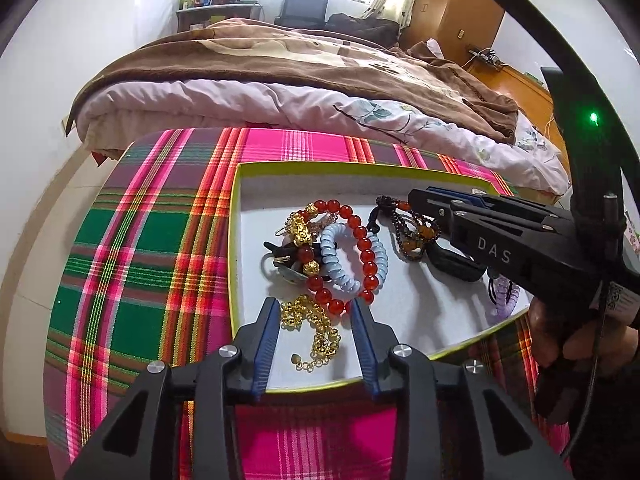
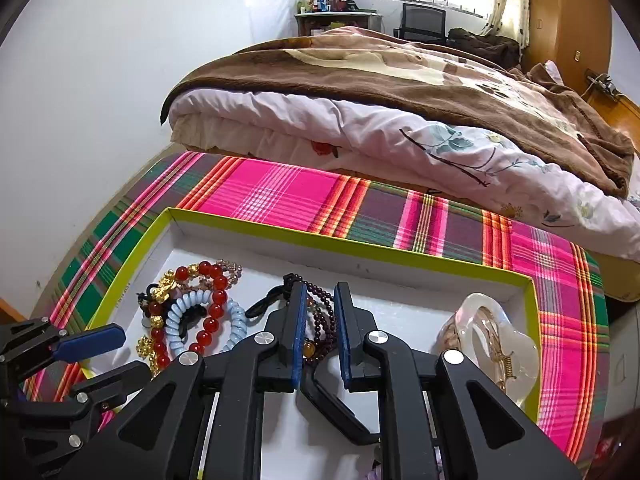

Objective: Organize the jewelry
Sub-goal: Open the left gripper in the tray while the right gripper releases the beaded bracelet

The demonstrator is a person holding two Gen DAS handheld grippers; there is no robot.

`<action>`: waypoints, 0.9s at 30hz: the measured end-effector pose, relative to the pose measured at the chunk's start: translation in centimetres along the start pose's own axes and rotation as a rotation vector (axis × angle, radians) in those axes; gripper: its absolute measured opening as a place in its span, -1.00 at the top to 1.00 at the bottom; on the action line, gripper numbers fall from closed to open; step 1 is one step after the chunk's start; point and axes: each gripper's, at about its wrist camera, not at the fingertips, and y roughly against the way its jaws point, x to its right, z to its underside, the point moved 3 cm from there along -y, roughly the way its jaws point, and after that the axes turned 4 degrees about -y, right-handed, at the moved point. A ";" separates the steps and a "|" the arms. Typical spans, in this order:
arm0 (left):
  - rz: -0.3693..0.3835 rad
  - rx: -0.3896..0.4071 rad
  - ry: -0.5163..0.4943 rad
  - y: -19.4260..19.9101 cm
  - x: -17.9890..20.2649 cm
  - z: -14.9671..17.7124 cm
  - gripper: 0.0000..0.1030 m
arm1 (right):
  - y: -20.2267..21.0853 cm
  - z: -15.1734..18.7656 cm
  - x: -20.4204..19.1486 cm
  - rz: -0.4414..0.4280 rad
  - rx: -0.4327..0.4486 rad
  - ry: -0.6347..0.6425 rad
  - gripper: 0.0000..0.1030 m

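Observation:
A white box lid with a lime rim (image 1: 236, 216) (image 2: 360, 246) lies on a plaid cloth and holds a pile of jewelry. My left gripper (image 1: 314, 308) is open, its fingers on either side of a gold chain bracelet (image 1: 316, 330), just below a red bead bracelet (image 1: 360, 248) and a pale blue coil band (image 1: 340, 256). My right gripper (image 2: 320, 292) is open over a dark garnet bead strand (image 2: 320, 320) (image 1: 408, 228) and a black band (image 2: 332, 404). It shows from the side in the left wrist view (image 1: 416, 196).
A clear glass dish (image 2: 492, 344) with a gold clip sits in the box's right corner. A purple coil band (image 1: 504, 300) lies near the box's right edge. A bed with a brown blanket (image 1: 280, 60) stands behind the table. A white wall is at the left.

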 end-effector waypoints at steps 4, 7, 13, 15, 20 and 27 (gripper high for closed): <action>0.006 0.003 -0.005 0.1 0.2 0.0 0.13 | 0.6 0.1 0.1 -0.003 0.011 -0.005 0.65; 0.001 0.010 -0.008 0.5 0.4 -0.1 0.04 | 1.4 0.3 0.1 -0.008 0.024 -0.012 0.40; 0.001 0.027 -0.009 1.8 0.7 0.1 0.02 | 3.2 0.8 0.1 -0.006 0.049 -0.021 0.33; -0.003 0.032 -0.011 2.3 0.9 0.1 0.01 | 4.0 1.1 0.2 -0.008 0.059 -0.030 0.33; -0.027 0.066 -0.018 4.2 1.5 0.7 -0.16 | 6.8 2.3 0.3 -0.017 0.100 -0.056 0.33; -0.077 0.102 -0.030 7.0 2.5 2.4 -0.33 | 11.2 5.9 0.0 -0.003 0.157 -0.089 0.30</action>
